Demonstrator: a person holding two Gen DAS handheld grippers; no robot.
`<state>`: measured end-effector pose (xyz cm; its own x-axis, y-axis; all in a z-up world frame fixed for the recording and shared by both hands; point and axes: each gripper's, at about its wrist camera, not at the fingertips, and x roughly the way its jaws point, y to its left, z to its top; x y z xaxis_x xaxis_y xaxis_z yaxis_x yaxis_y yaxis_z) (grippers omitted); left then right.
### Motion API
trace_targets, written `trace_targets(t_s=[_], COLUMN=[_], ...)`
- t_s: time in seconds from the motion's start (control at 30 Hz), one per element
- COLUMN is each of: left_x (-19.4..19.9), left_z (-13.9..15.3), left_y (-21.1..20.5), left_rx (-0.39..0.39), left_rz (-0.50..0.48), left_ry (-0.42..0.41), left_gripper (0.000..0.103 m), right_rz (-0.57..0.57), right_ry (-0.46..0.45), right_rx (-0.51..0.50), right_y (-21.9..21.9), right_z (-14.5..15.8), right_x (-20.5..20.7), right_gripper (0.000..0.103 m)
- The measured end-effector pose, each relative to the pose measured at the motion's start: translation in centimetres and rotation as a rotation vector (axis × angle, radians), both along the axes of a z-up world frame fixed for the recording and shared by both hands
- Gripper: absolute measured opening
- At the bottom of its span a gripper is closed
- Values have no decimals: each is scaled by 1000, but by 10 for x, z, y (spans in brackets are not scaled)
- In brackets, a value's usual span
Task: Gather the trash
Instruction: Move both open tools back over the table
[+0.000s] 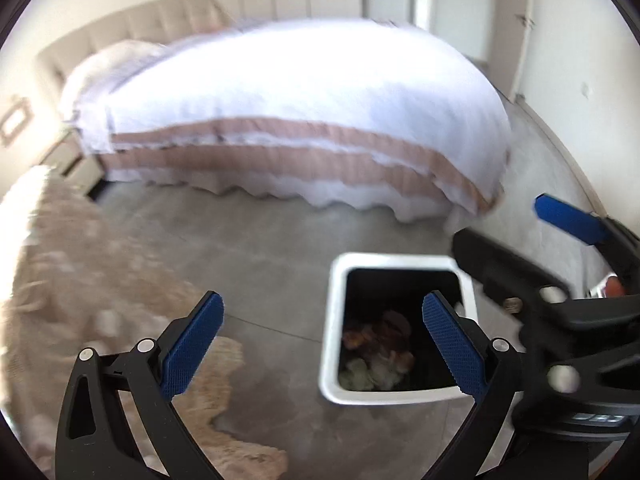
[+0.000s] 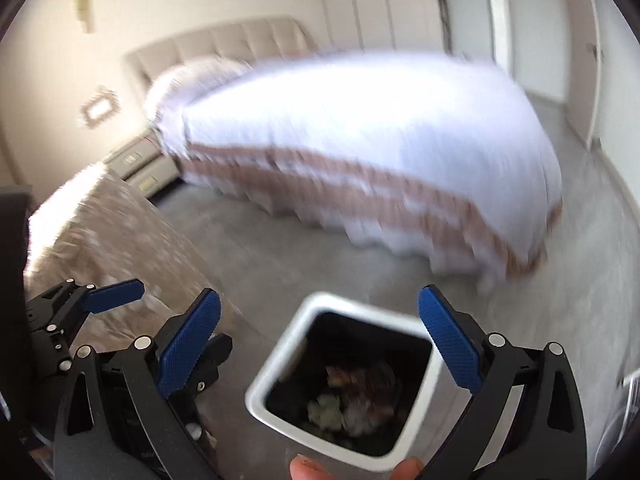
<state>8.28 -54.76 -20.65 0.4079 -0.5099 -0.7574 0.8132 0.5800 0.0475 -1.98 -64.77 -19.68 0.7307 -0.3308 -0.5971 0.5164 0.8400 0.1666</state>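
Trash (image 1: pixel 376 354) lies at the bottom of the white bin (image 1: pixel 328 340), which stands on the grey floor (image 1: pixel 256 248) at about 5 o'clock in the left wrist view. Both the left gripper (image 1: pixel 322 346) and the right gripper (image 2: pixel 320 344) hang above it with jaws wide and empty, so this load seems delivered. Whether more remains I cannot tell. Only the right view shows fingertips (image 2: pixel 308 470) at 6 o'clock; the bed (image 1: pixel 288 112) shows in both.

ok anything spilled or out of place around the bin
Nothing stands out. The white square bin with its black inside stands upright on the grey floor, crumpled trash lying inside it, none seen beside it. Both views are blurred, so small scraps could be missed.
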Motion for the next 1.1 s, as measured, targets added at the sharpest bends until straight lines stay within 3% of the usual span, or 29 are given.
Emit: trace_targets(t_s=[0.17,0.27,0.5,0.83,0.93,1.1], left_x=[5,7,11,17,20,26], left_z=[41,62,99,131,138,147], left_y=[46,70,123,203,229,285], left_rx=[-78,-102,-148,-212,-227,-225], left_rz=[90,162,292,429,486,608], left_ry=[-77,-168,-251,-304,-327,-385], left_gripper=[98,98,98,98,98,98], right_rz=[67,90,141,266,251,319], right_ry=[-108,-148,-237,-343,-441,-408], right_rx=[-101,-156,-200,-257,-294,-381], right_y=[37,59,101,165,188,230], right_z=[40,57,91,123,127,141], right_x=[3,9,20,32,35,53], right_gripper=[99,99,99,99,99,99])
